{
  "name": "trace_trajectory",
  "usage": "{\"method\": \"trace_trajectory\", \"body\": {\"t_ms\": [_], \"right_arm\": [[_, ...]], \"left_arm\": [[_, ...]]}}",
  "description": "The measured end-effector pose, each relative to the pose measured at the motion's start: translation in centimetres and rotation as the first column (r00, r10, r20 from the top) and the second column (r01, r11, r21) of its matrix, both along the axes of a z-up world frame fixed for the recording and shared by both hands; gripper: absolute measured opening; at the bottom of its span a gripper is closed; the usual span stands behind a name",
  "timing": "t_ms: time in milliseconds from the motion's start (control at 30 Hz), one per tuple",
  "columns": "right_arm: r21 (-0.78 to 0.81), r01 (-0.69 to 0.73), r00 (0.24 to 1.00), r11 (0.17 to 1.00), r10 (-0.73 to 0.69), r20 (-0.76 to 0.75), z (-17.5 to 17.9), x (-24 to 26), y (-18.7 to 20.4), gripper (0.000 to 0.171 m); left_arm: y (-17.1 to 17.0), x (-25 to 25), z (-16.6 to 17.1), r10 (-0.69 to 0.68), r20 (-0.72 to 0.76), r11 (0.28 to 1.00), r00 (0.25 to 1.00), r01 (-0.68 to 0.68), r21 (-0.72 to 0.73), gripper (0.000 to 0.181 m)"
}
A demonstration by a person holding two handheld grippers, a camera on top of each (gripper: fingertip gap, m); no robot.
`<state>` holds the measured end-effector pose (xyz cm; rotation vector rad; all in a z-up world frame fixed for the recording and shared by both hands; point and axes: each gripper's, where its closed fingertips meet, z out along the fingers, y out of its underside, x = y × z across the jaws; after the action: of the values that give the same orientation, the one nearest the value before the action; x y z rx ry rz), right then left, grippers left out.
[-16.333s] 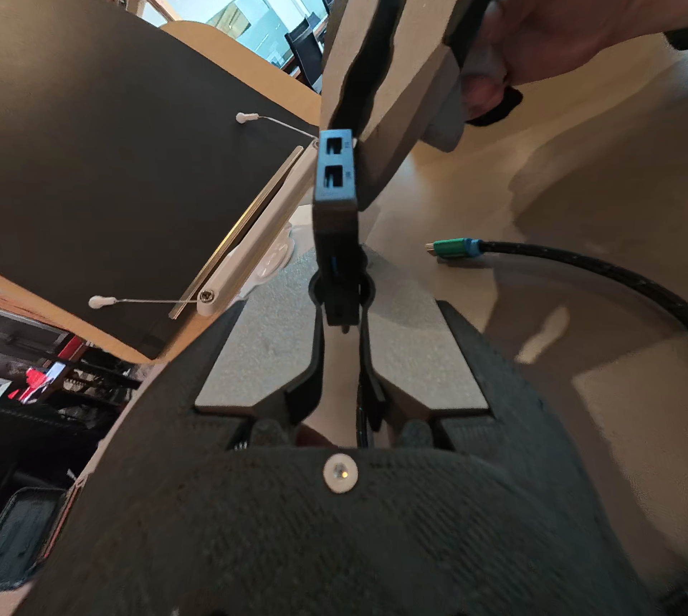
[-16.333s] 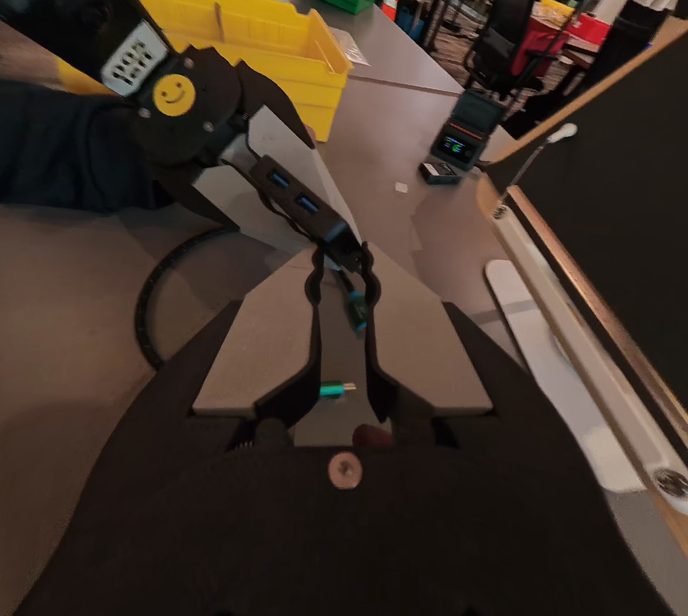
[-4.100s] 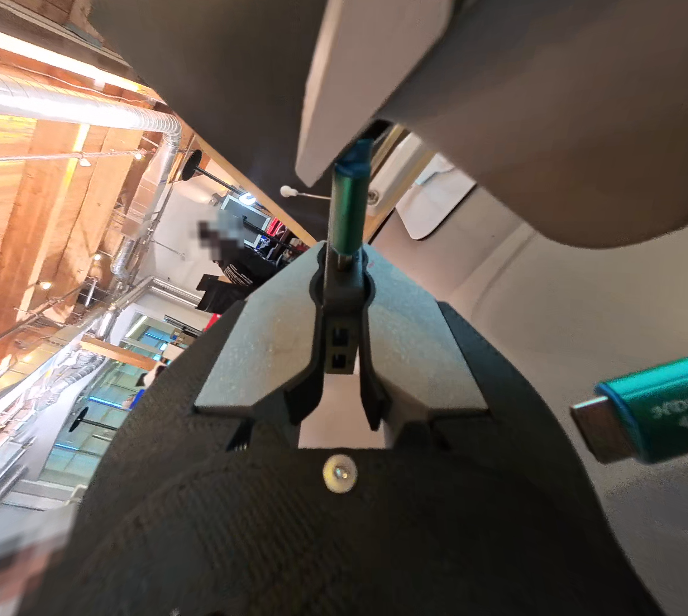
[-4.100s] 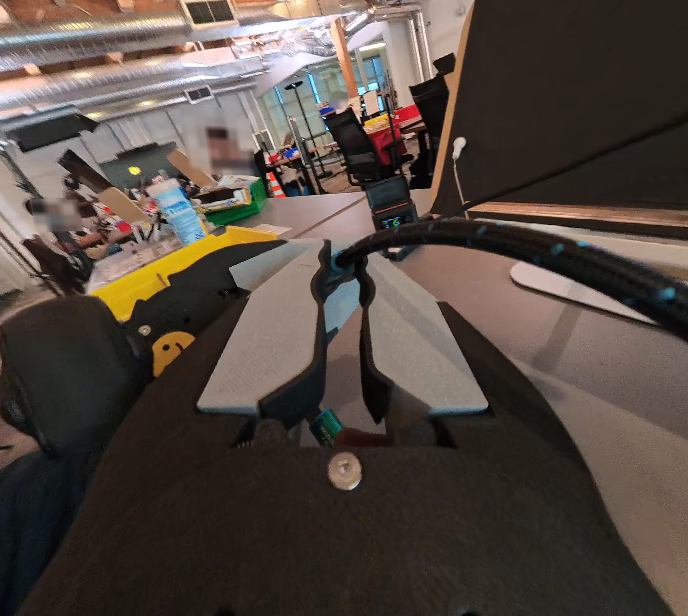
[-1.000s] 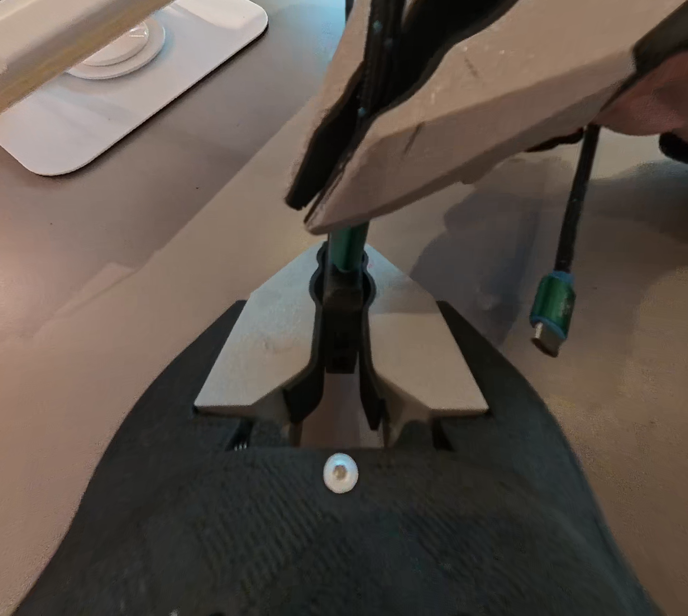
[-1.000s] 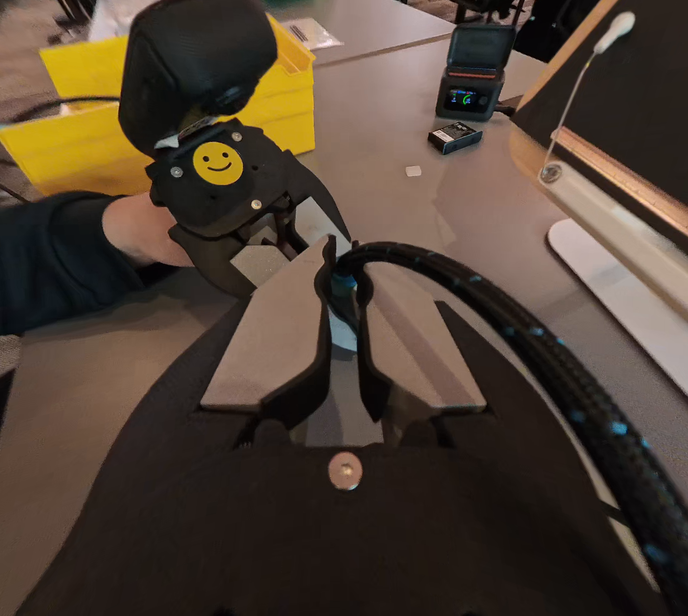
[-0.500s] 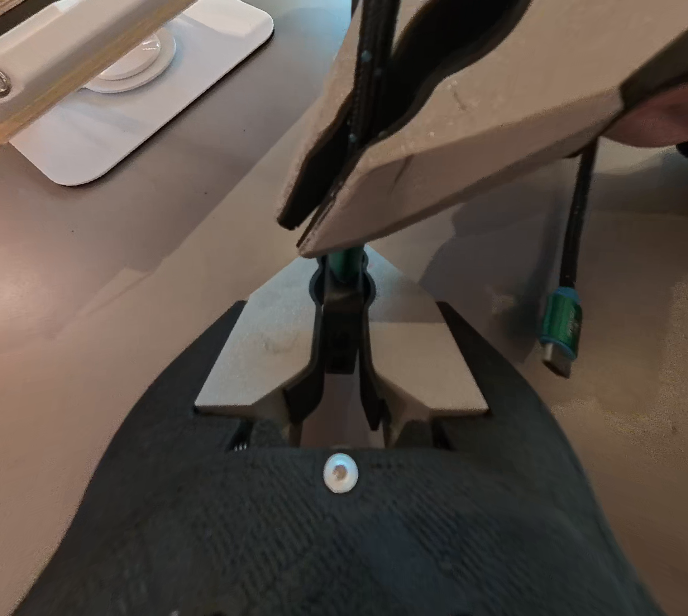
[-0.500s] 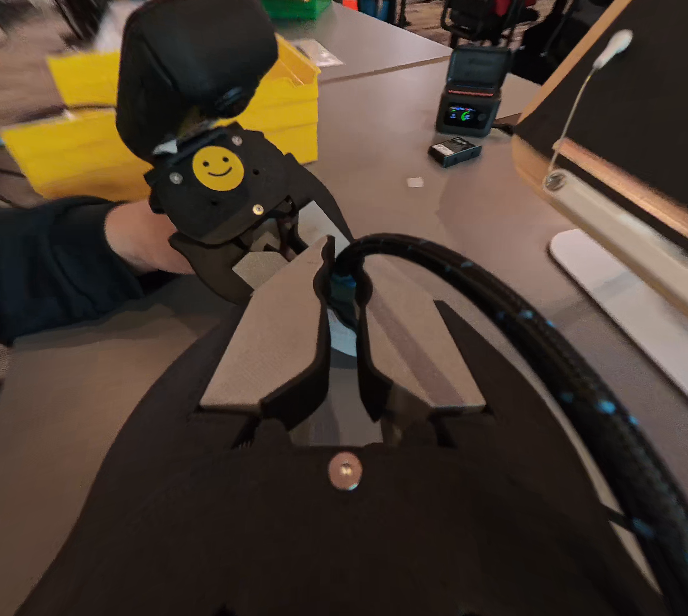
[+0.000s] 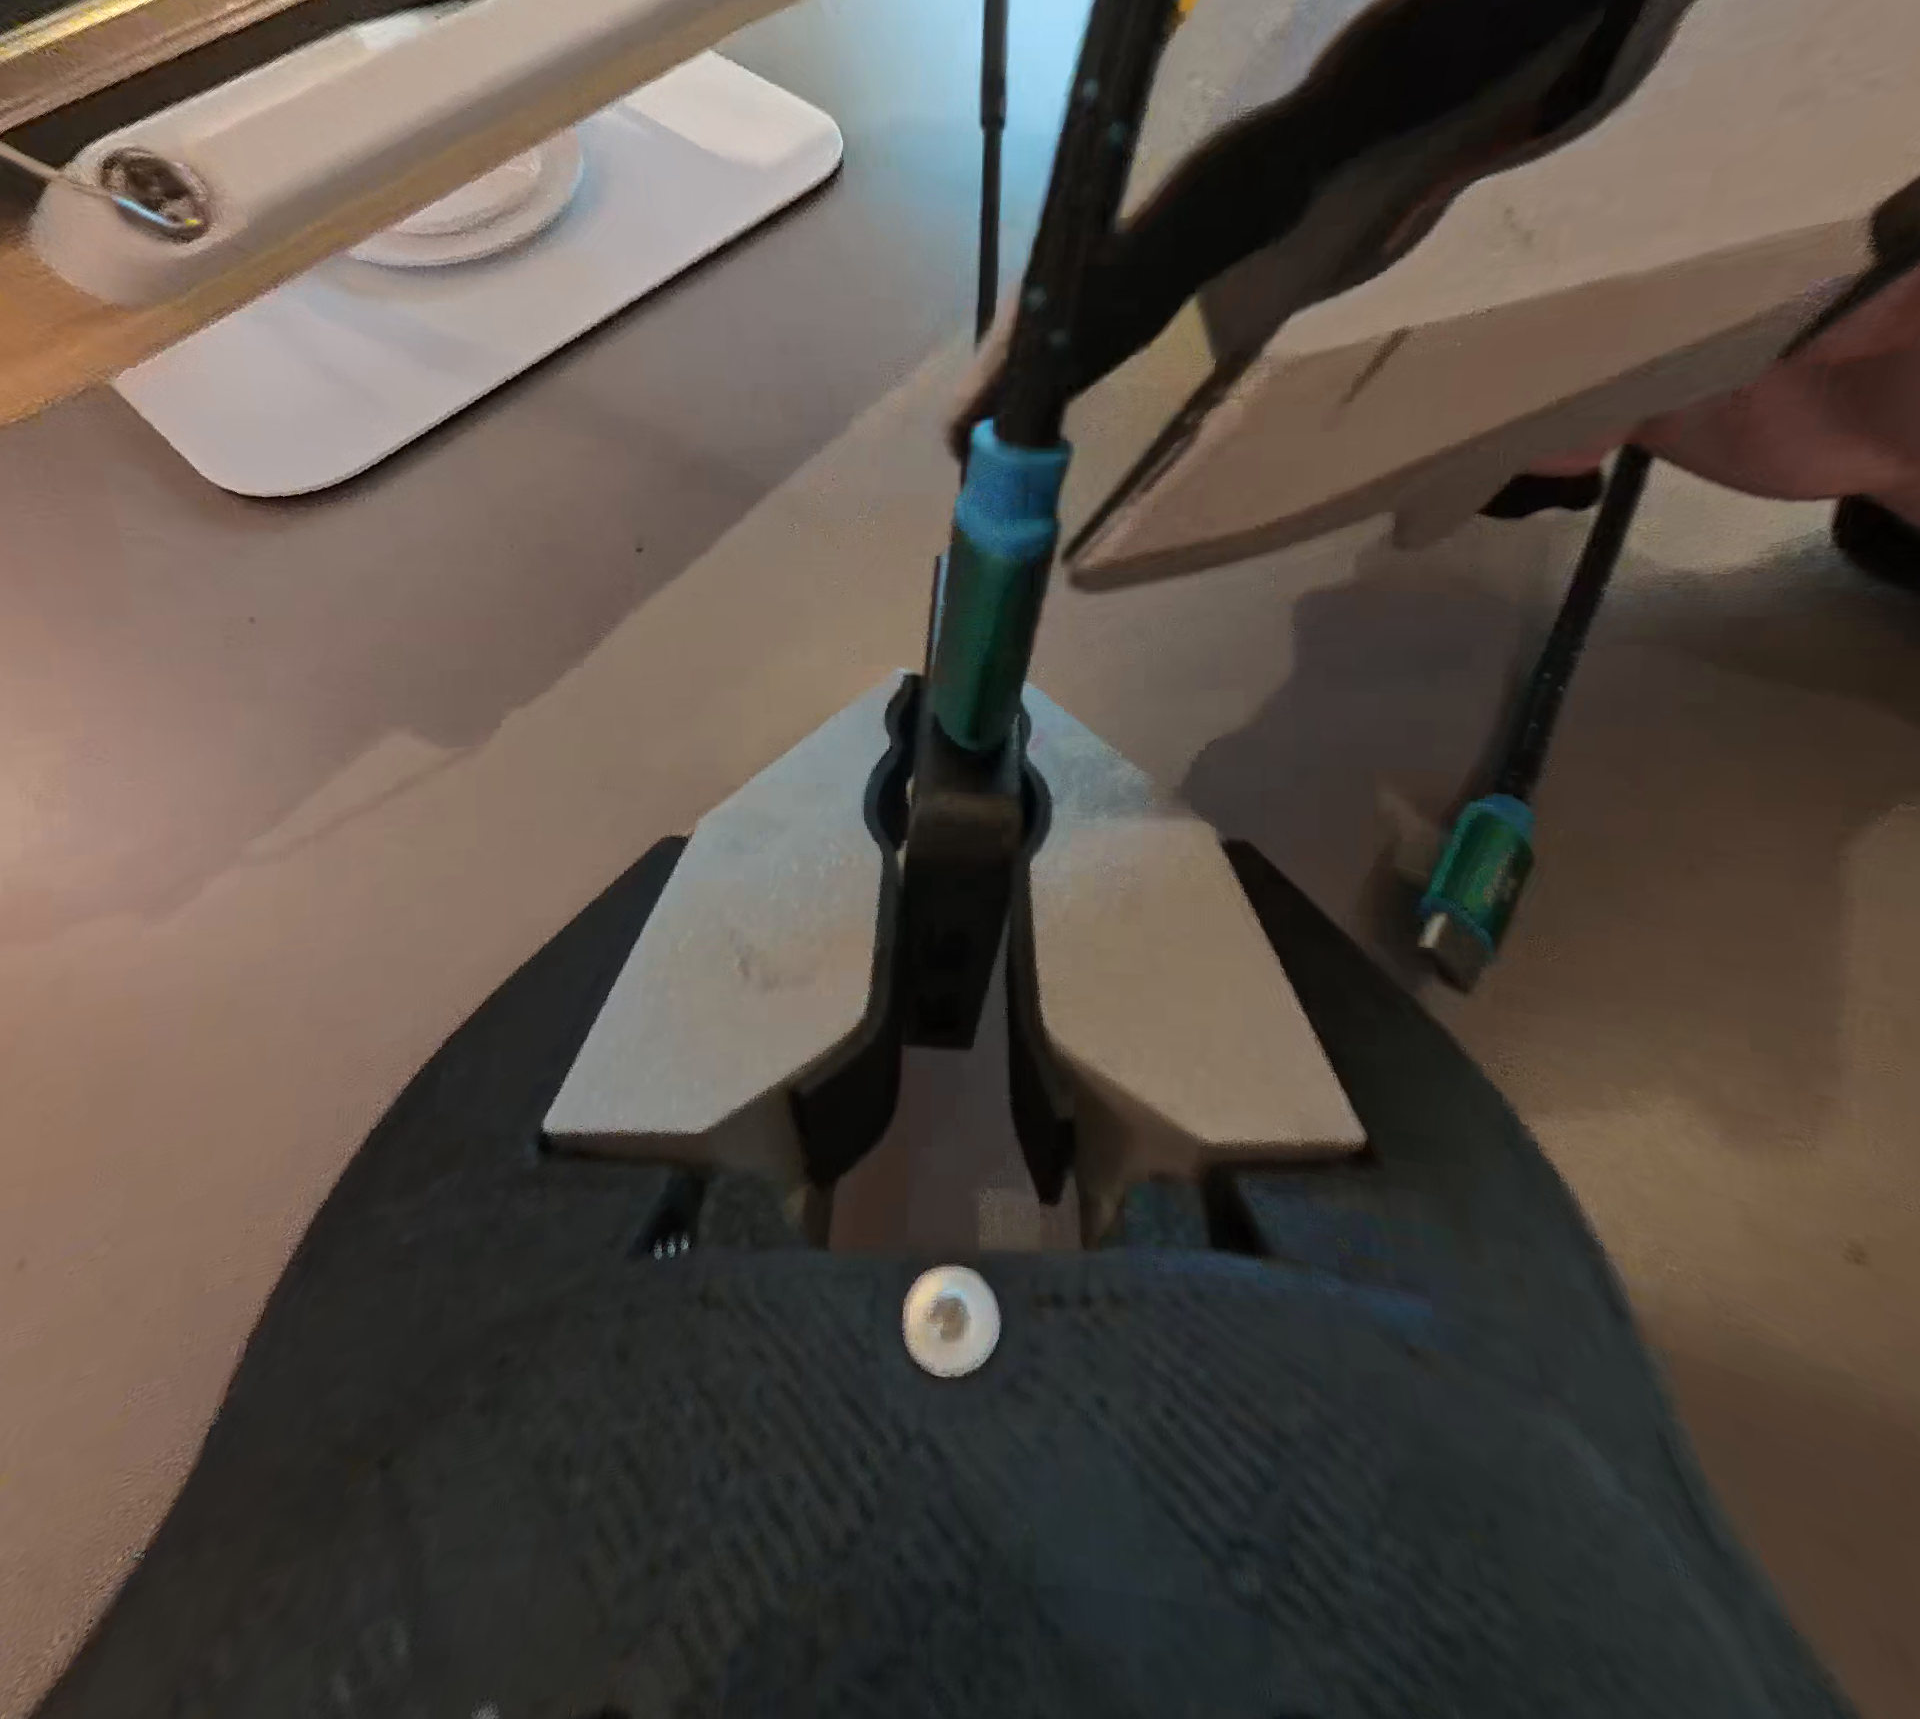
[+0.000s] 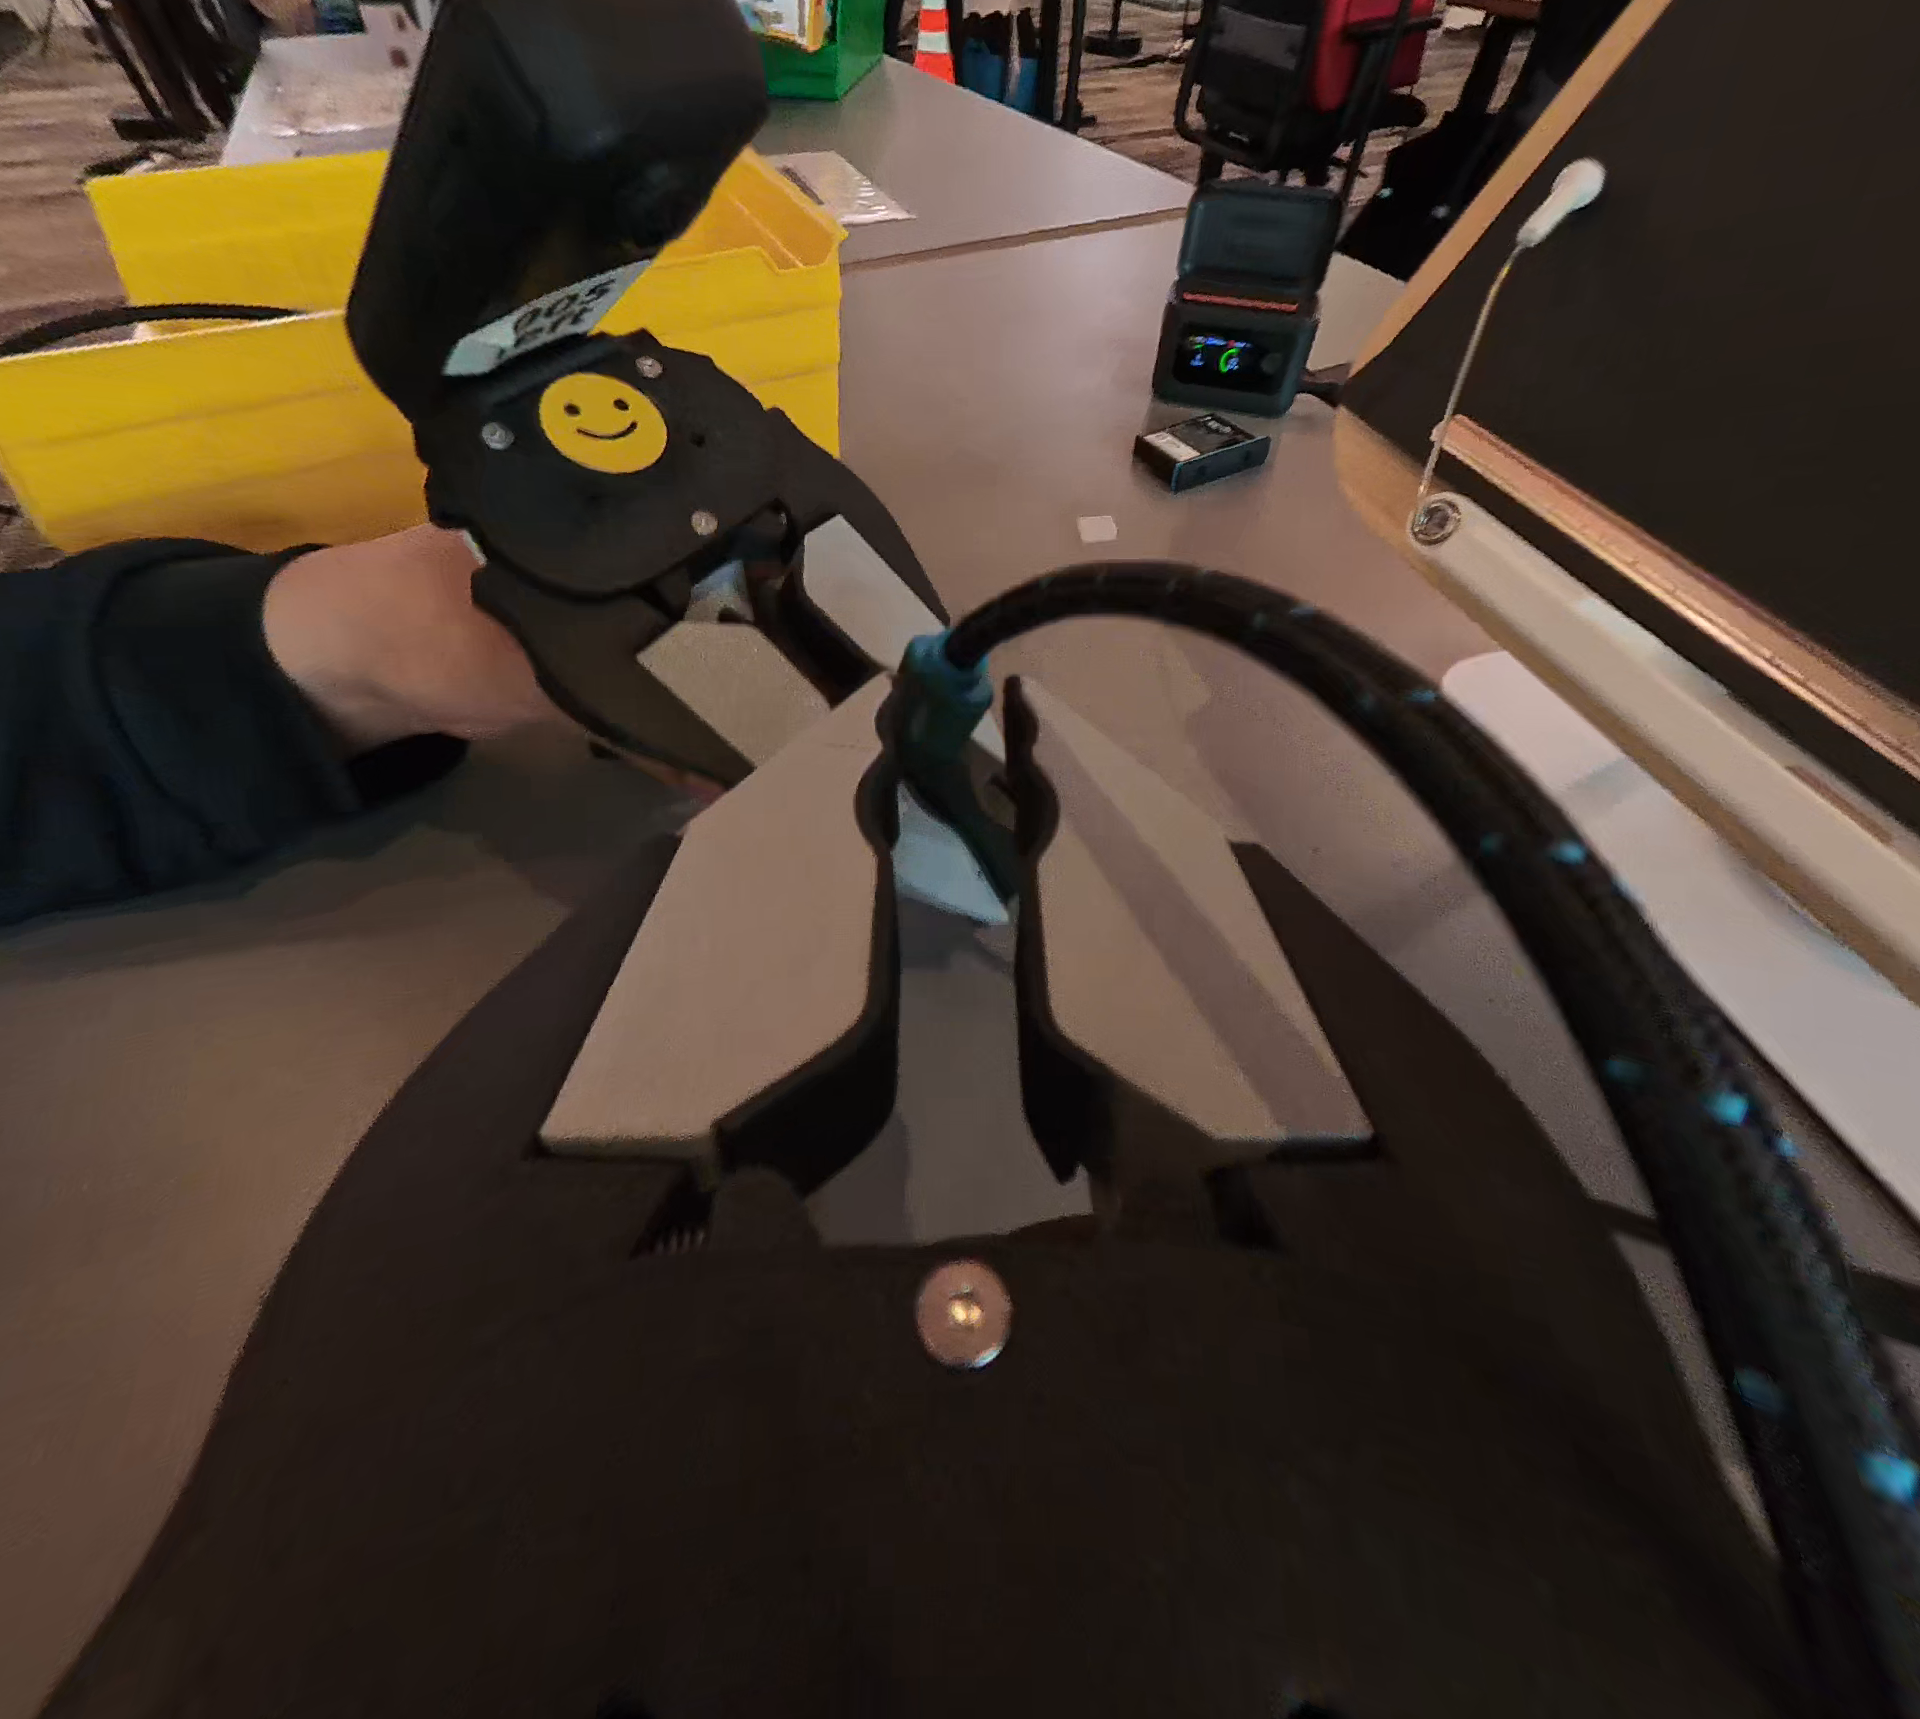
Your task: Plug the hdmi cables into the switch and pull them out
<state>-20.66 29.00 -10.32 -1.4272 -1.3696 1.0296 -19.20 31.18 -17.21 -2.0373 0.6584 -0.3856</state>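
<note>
My left gripper (image 9: 961, 724) is shut on the black switch (image 9: 951, 848) and holds it just above the grey table. A green and blue HDMI plug (image 9: 992, 599) sits in the switch's top end. Its black braided cable (image 9: 1091, 111) runs up between the fingers (image 9: 1455, 339) of my right gripper, which hover just above the plug. In the right wrist view my right gripper (image 10: 951, 703) is open. The plug (image 10: 940, 724) lies loosely between its tips, and the cable (image 10: 1507, 838) arcs back to the right. The cable's other green plug (image 9: 1475, 880) rests on the table at right.
A monitor (image 10: 1714, 319) on a white stand base (image 9: 520, 267) stands close by. A yellow bin (image 10: 260, 381) sits behind the left gripper (image 10: 603, 422). A small device with a lit screen (image 10: 1236, 339) and a small black box (image 10: 1200, 448) lie farther back. The grippers' ends are close to 7 cm from one another. Both grippers' tips are roughly 20 cm from the monitor (image 10: 1714, 319).
My right gripper has opened and drawn back up the cable, so the whole plug now shows. The plug stays in the switch, which my left gripper still holds.
</note>
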Motion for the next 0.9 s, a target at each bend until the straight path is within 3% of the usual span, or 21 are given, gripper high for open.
{"method": "trace_trajectory", "body": {"t_ms": [133,267,433,500,767,900], "right_arm": [[-0.113,-0.025,0.998,0.993,0.031,0.053,-1.2,0.6,0.7,0.03],[-0.119,-0.066,0.992,0.991,0.078,0.098,-2.0,1.4,1.0,0.033],[-0.129,-0.179,0.973,0.975,0.195,0.124,-3.4,1.2,-0.8,0.023],[-0.112,-0.188,0.97,0.976,0.202,0.135,-3.8,1.2,-0.8,0.022],[-0.073,-0.136,0.987,0.988,0.141,0.073,-1.1,1.9,0.2,0.02],[-0.13,-0.166,0.984,0.978,0.174,0.049,-0.8,2.4,0.0,0.019]], "left_arm": [[-0.4,0.1,0.2,-0.029,0.051,0.999,0.998,0.03,-0.014,0.011],[-0.7,0.4,0.8,-0.054,0.093,0.999,0.994,0.055,-0.001,0.011],[-1.9,2.0,0.4,-0.164,0.054,0.986,0.985,0.165,-0.009,0.011],[-1.9,1.9,0.1,-0.161,0.032,0.987,0.986,0.162,-0.014,0.011],[-1.6,1.8,2.8,-0.137,0.217,0.99,0.967,0.129,0.049,0.015],[-2.3,2.0,2.7,-0.189,0.161,0.981,0.969,0.18,0.067,0.012]]}}
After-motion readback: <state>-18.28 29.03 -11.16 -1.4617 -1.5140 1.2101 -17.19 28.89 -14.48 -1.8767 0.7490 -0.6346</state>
